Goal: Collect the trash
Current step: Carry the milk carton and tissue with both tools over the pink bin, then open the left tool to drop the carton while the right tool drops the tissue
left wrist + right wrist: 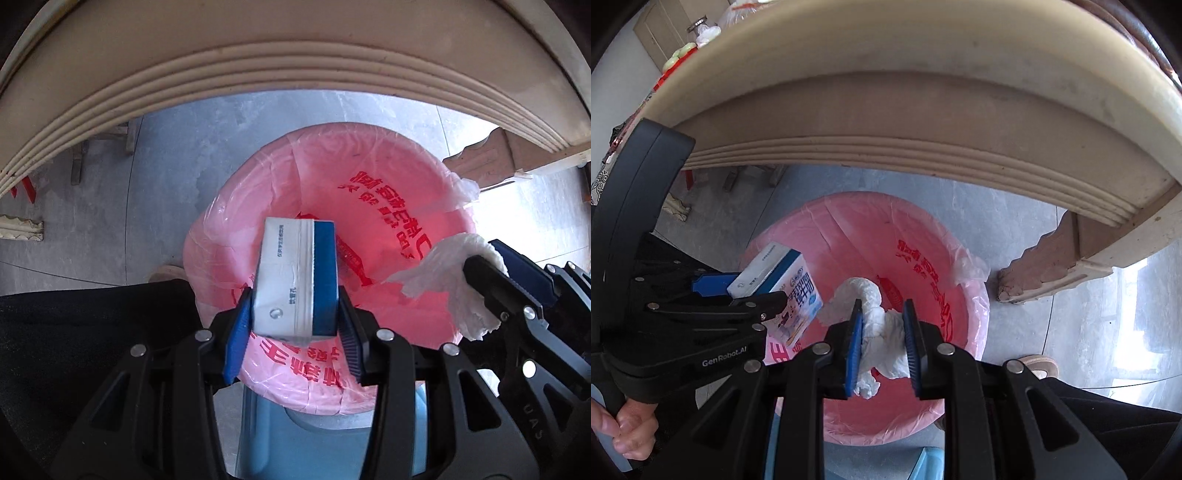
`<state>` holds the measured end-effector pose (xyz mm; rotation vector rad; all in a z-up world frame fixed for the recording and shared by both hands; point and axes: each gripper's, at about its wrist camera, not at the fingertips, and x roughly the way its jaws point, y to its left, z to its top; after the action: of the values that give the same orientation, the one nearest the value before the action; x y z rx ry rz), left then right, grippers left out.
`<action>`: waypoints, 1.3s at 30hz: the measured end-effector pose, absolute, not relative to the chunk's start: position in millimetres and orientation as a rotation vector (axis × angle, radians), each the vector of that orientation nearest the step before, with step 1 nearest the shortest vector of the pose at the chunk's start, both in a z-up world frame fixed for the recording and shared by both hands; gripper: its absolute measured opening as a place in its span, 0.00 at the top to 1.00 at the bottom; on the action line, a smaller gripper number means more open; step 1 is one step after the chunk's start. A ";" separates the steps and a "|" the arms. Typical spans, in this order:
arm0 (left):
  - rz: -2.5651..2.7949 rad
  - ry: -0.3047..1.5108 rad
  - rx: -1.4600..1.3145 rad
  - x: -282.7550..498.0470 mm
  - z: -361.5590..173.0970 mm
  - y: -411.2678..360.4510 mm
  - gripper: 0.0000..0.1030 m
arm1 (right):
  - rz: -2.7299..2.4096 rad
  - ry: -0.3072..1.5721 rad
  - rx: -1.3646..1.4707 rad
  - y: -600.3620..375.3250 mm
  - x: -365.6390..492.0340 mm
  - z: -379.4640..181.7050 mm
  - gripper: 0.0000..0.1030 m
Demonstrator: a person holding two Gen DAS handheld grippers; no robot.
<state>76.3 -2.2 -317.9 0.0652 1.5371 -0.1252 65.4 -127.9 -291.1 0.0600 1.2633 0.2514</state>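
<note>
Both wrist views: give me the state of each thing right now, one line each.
Left gripper: shut on milk carton.
Milk carton: held above bin.
Right gripper: shut on crumpled tissue.
Crumpled tissue: held above bin.
Bin: open, pink bag lining it.

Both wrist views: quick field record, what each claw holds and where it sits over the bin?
left claw: shut on blue-and-white milk carton
right claw: shut on crumpled white paper tissue
target: round bin lined with pink plastic bag
position: both items held above the bin opening
bin contents: none visible
surroundings: beige table edge overhead, grey floor
</note>
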 end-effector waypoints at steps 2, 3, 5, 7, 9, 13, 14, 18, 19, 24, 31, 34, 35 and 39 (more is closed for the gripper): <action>-0.114 1.560 0.067 80.3 -326.4 -1.9 0.58 | 0.249 1.289 0.056 -128.1 67.6 -302.4 0.79; -0.109 1.571 0.069 81.8 -330.0 -2.7 0.58 | 0.248 1.303 0.057 -129.2 68.7 -307.9 0.79; -0.104 1.586 0.077 83.2 -336.3 -3.4 0.58 | 0.246 1.330 0.062 -129.9 71.8 -317.9 0.79; -0.104 1.601 0.080 84.6 -342.1 -3.5 0.58 | 0.241 1.349 0.055 -128.3 76.8 -327.6 0.79; -0.102 1.612 0.091 85.1 -346.4 -5.4 0.58 | 0.239 1.365 0.052 -127.2 79.4 -335.1 0.79; -0.111 1.639 0.104 84.8 -351.6 -7.8 0.58 | 0.247 1.386 0.034 -120.2 81.8 -344.2 0.76; -0.112 1.639 0.114 85.1 -351.5 -9.2 0.55 | 0.248 1.387 0.029 -120.8 81.7 -345.8 0.73; -0.103 1.628 0.175 85.8 -352.1 -13.2 0.43 | 0.246 1.390 0.025 -122.1 84.0 -347.7 0.66; -0.104 1.633 0.178 86.1 -353.5 -14.0 0.43 | 0.245 1.393 0.029 -122.4 84.3 -348.9 0.65; -0.101 1.640 0.186 88.1 -355.2 -13.2 0.42 | 0.236 1.402 0.034 -123.7 86.7 -352.0 0.61; -0.096 1.631 0.179 88.1 -351.3 -10.7 0.41 | 0.218 1.394 0.049 -130.6 86.2 -349.4 0.53; -0.096 1.626 0.175 87.1 -349.2 -10.7 0.41 | 0.218 1.389 0.053 -132.4 85.2 -347.3 0.53; -0.096 1.623 0.175 86.9 -348.6 -10.9 0.41 | 0.217 1.385 0.052 -132.6 84.6 -345.8 0.53; -0.098 1.597 0.176 85.3 -340.5 -11.7 0.40 | 0.215 1.362 0.058 -134.4 82.7 -337.7 0.52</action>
<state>85.3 -11.7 -340.5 0.1755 1.5968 -0.0982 82.7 -134.4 -337.7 0.0584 1.3617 0.2149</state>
